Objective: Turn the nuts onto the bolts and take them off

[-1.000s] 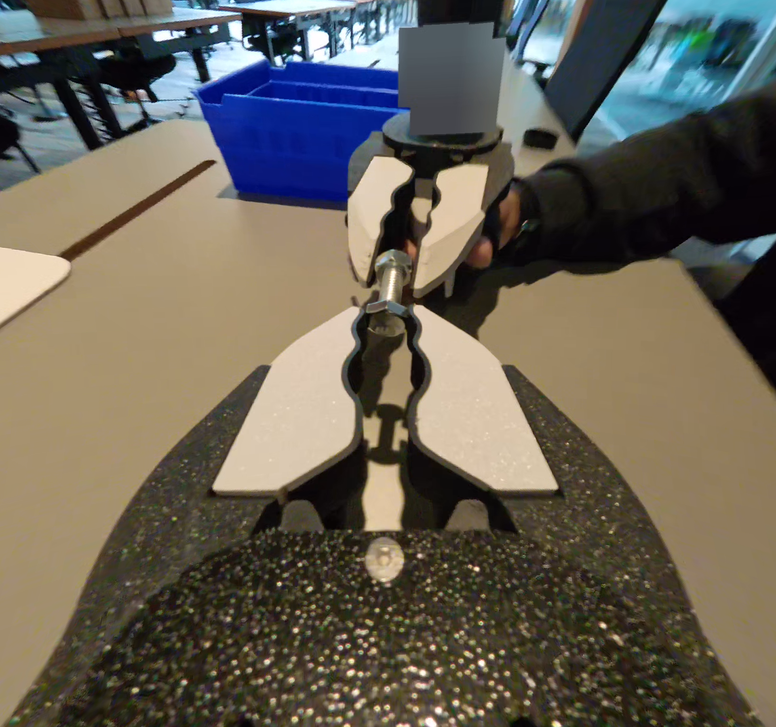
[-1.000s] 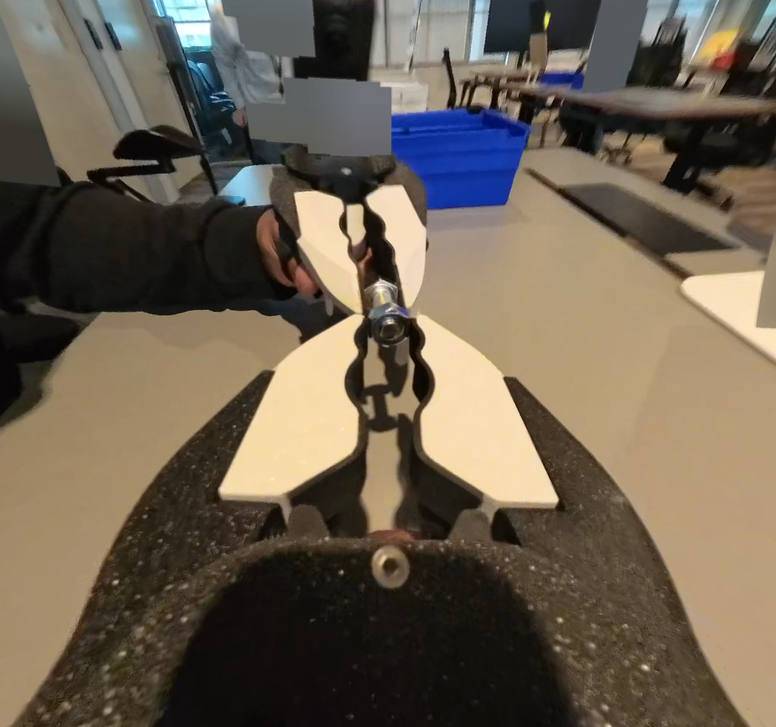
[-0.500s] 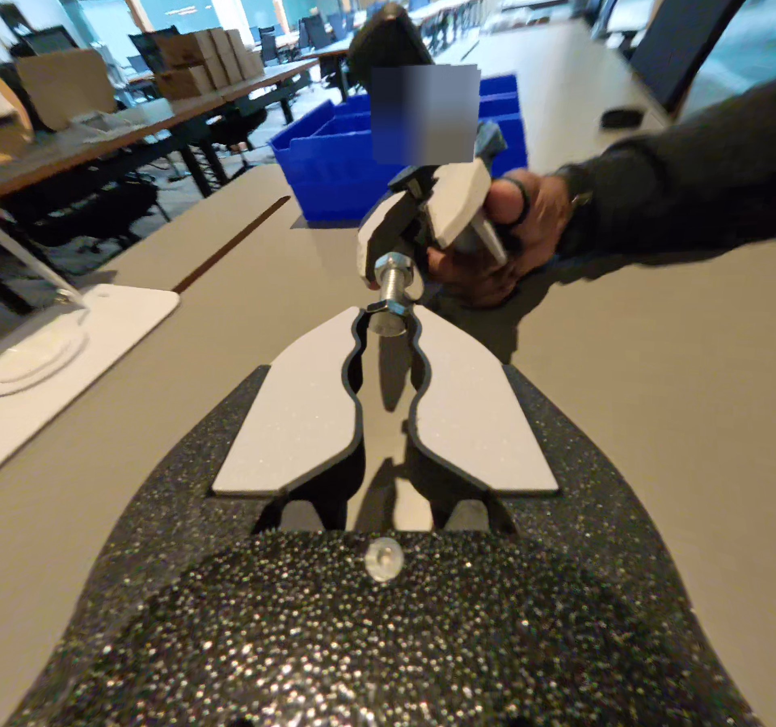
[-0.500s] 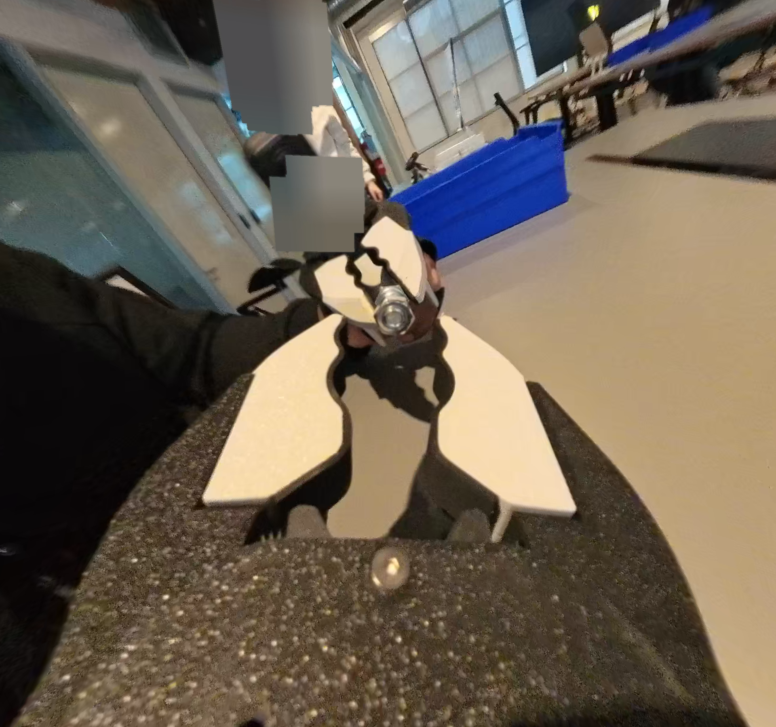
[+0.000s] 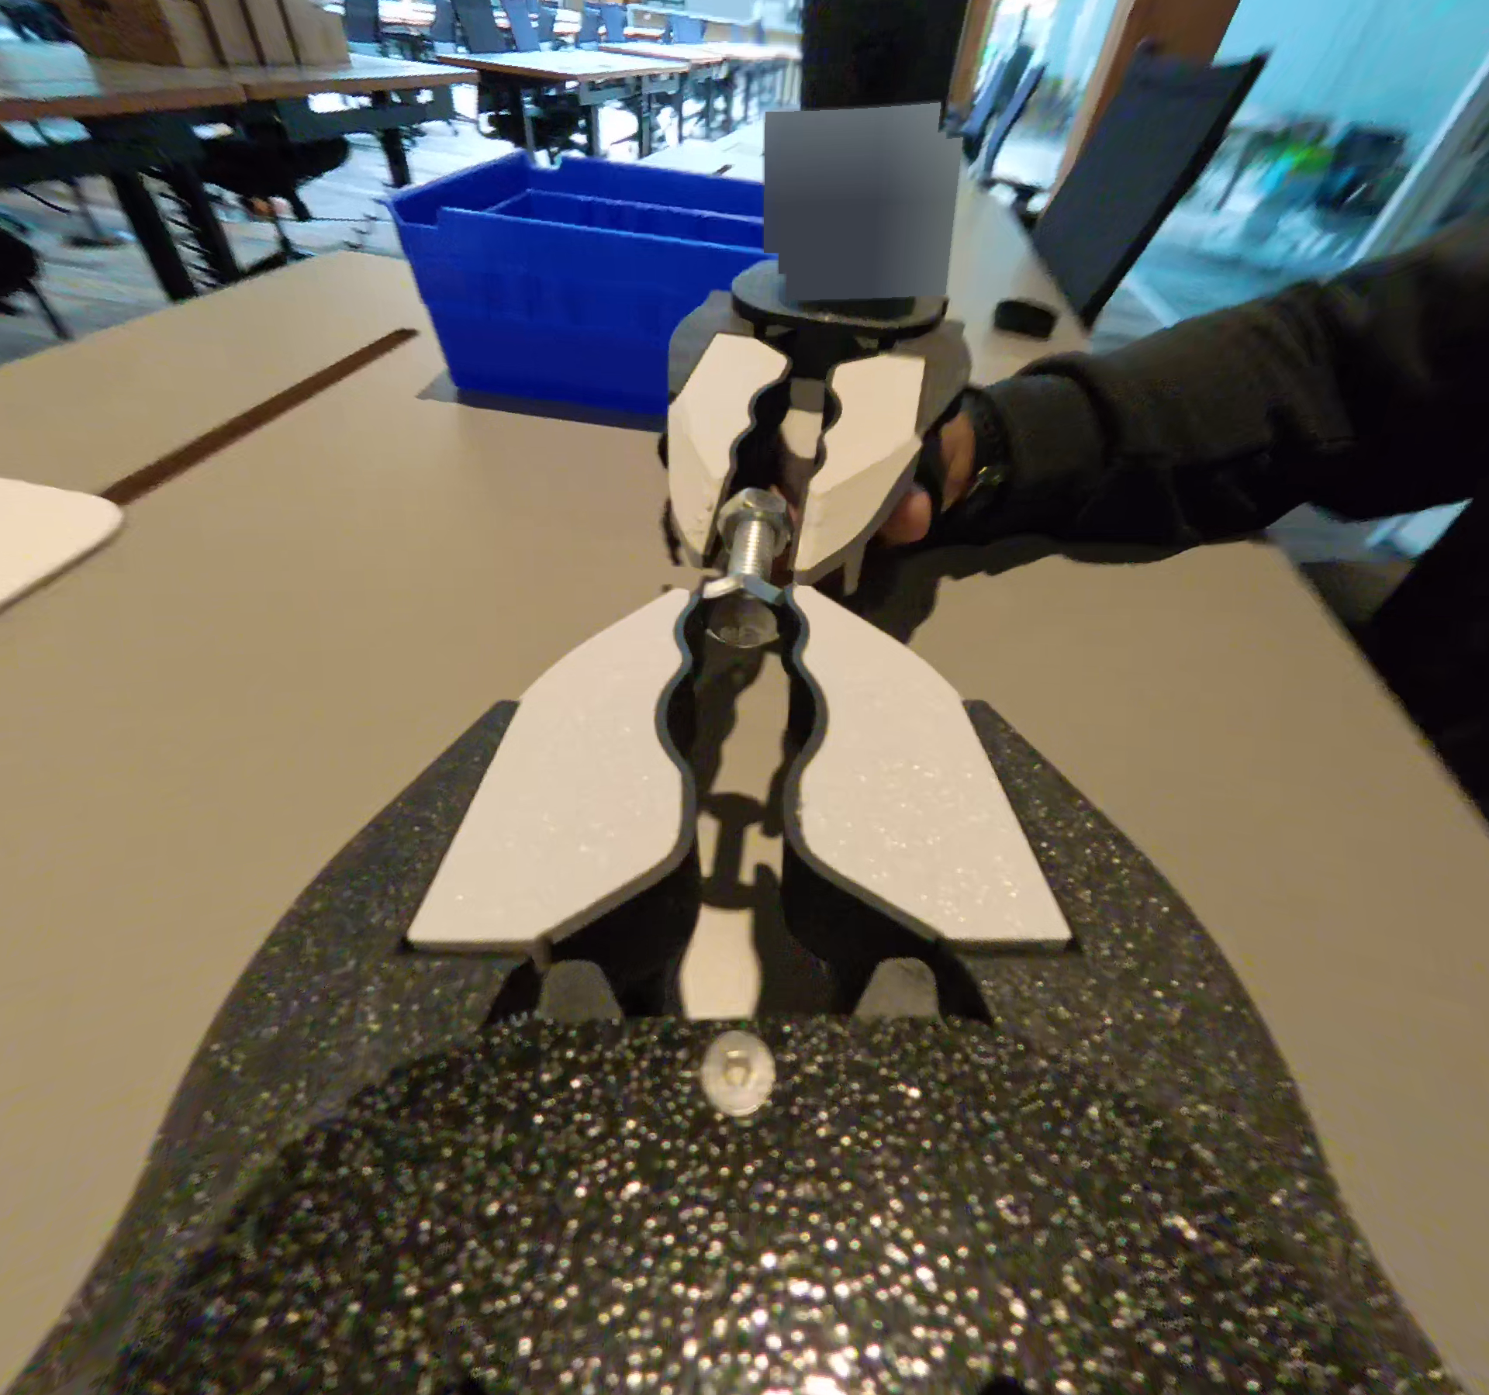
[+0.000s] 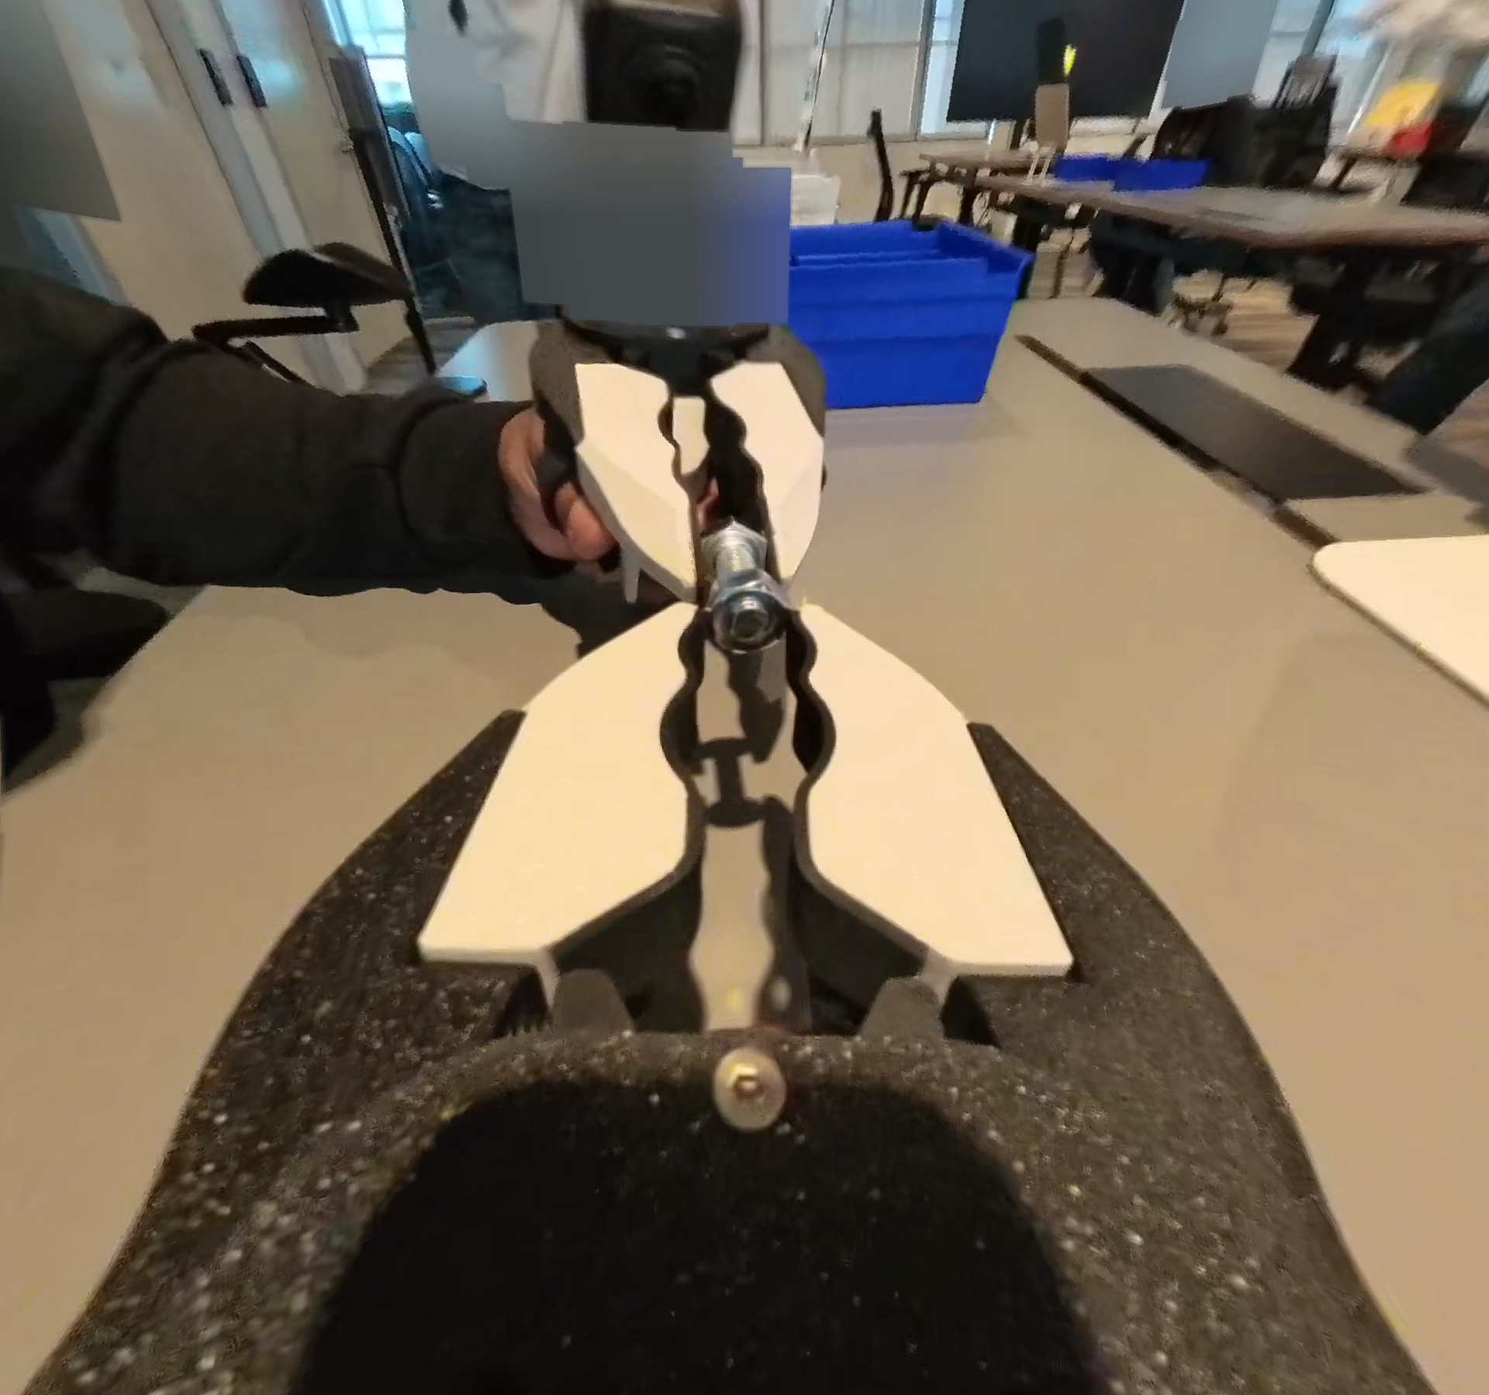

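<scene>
Tabletop (image 5: 242, 671): broad grey surface under both tools, with a dark strip running across its far left part in the left wrist view
Blue bins (image 5: 580, 293): nested plastic bins standing on the tabletop behind the tools, well apart from them
White board (image 6: 1426, 607): flat pale slab lying at the tabletop's edge, off to the side
Left tool (image 5: 745, 595): white fingers closed at the tips on the nut; a hand in a dark sleeve (image 6: 556, 502) holds its grip in the right wrist view
Right tool (image 6: 749, 615): faces the left tool tip to tip, fingers pinched around the bolt's head end; another hand (image 5: 935, 486) holds it
Bolt (image 5: 749, 543): silver threaded bolt held in the air above the tabletop, spanning the small gap between the two tools, its hex head (image 6: 745, 619) between the right tool's tips
Nut (image 5: 745, 589): silver winged nut threaded on the bolt near its free end, clamped at the left tool's tips, apart from the bolt's head
</scene>
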`<state>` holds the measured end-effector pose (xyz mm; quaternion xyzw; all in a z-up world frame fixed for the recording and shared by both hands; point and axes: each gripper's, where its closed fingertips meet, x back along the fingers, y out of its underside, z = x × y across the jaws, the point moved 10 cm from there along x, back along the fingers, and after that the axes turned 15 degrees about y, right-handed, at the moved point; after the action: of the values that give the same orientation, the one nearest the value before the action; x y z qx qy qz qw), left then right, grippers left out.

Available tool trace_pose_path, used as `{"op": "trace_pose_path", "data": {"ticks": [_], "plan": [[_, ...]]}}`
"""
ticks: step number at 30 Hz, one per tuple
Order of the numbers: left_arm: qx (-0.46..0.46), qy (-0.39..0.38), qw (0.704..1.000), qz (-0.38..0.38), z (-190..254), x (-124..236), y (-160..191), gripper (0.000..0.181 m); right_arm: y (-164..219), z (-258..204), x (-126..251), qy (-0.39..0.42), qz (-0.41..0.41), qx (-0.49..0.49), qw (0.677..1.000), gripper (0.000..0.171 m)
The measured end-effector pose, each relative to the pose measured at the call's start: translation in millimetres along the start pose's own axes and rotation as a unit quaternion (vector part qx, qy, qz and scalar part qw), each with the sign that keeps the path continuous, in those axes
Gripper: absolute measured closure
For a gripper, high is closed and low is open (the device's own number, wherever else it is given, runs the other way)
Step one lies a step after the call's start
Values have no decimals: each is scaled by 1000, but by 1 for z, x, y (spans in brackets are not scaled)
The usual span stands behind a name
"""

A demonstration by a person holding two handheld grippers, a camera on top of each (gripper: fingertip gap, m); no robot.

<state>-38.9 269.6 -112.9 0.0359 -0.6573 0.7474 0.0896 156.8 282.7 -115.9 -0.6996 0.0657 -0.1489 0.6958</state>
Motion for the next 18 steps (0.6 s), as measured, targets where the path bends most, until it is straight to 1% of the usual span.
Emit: {"op": "trace_pose_path", "data": {"ticks": [2, 5, 7, 8, 9, 11, 13, 15, 18], "plan": [[-67, -44, 996, -41, 5, -1, -3, 164, 1, 5, -2, -19, -20, -60, 998, 152], [-188, -115, 970, -102, 18, -5, -8, 164, 3, 12, -5, -68, -37, -190, 979, 152], [-226, -140, 957, -118, 22, -7, -10, 164, 7, 16, -7, -108, -38, -277, 954, 152], [-220, -141, 959, -109, 22, -8, -11, 164, 7, 18, -7, -120, -33, -295, 947, 152], [-201, -134, 966, -94, 20, -7, -11, 164, 7, 19, -7, -121, -27, -296, 947, 150], [-153, -114, 980, -52, 15, -3, -10, 164, 6, 20, -5, -104, -11, -282, 954, 133], [-98, -78, 992, -2, 10, 4, -11, 164, 3, 18, -2, -82, 12, -236, 968, 125], [-40, -38, 998, 37, 5, 10, -11, 164, -1, 17, 2, -41, 32, -160, 986, 123], [24, 2, 998, 54, -2, 11, -6, 164, -3, 11, 8, 11, 55, -49, 997, 123]]}}
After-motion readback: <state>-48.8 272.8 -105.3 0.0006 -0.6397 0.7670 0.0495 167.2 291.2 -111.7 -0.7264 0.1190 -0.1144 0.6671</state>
